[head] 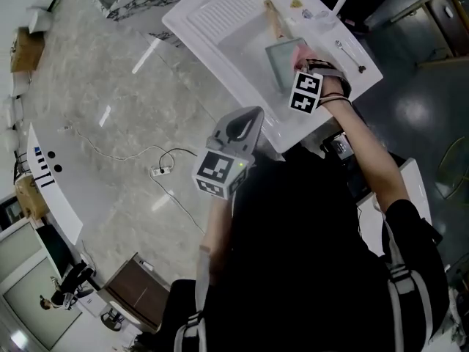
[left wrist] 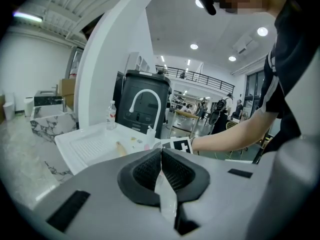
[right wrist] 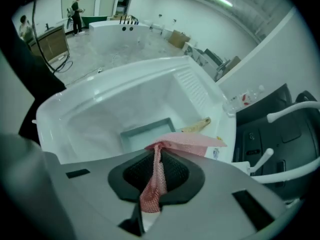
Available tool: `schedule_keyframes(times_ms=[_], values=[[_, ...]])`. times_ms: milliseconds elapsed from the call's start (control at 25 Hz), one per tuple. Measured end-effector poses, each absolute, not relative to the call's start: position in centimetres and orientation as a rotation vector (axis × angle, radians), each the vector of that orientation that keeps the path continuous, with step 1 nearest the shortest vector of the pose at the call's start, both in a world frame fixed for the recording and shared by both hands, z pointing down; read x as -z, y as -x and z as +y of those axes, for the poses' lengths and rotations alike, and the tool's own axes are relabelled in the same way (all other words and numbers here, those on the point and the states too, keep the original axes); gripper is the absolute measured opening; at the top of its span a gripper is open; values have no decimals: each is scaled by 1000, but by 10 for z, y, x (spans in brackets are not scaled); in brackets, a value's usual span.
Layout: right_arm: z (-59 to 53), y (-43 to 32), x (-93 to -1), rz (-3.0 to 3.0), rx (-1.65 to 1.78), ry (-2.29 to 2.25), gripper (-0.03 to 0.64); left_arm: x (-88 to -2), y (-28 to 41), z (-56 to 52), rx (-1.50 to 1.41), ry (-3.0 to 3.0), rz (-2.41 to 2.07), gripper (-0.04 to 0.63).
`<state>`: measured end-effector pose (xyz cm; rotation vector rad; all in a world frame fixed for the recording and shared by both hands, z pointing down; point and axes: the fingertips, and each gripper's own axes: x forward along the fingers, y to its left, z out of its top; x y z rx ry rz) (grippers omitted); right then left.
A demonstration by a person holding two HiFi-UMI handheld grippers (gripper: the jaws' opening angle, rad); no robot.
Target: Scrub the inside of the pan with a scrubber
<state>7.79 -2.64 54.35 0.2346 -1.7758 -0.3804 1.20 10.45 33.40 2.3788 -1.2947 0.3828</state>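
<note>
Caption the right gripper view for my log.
Right gripper shut on a pink scrubber, poised by the pan lying in the white sink.

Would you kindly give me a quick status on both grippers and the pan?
Right gripper shut on pink scrubber, over the pan. Left gripper shut, empty, away from the pan. Pan lies in the sink; nothing in the way.

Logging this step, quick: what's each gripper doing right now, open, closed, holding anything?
Left gripper: jaws closed, nothing between them.
Right gripper: jaws closed on the pink scrubber.
</note>
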Motion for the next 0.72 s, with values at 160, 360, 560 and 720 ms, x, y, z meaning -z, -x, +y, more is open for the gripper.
schedule_keyframes(times_ms=[160,360,560,720], values=[[-11,-69,-490,-1856,361,-348,49,-320,5,107,-358,-2433,-1276,34],[23,-62,-411,-1937,360,-543,49,-298,30,126,-353,-2523,-1210,34],[79,-37,-339,-2210,201,-718,49,-287,52,148,-320,-2595,-1133,34],[122,-18,-291,-2462,16,-885,49,-288,59,169,-299,-2631,-1029,33]])
